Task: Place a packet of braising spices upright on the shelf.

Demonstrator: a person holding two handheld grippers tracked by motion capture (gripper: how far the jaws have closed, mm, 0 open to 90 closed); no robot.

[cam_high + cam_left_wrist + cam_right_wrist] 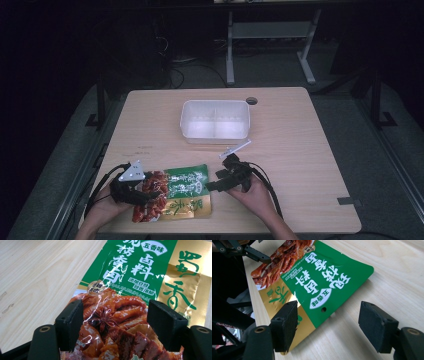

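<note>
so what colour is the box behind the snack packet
White, a divided container standing beyond the green, gold and red packet; clearest in the high view.

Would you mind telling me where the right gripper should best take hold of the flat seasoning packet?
Grip the seasoning packet at its green top edge by the hang hole, coming in low from the right. It lies flat on the table, and that thin edge faces the right gripper, whose jaws stand open around it.

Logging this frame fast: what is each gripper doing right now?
Left gripper: open, jaws apart over the red end of the snack packet, not clamped.
Right gripper: open, jaws straddling the packet's green corner, holding nothing.
</note>
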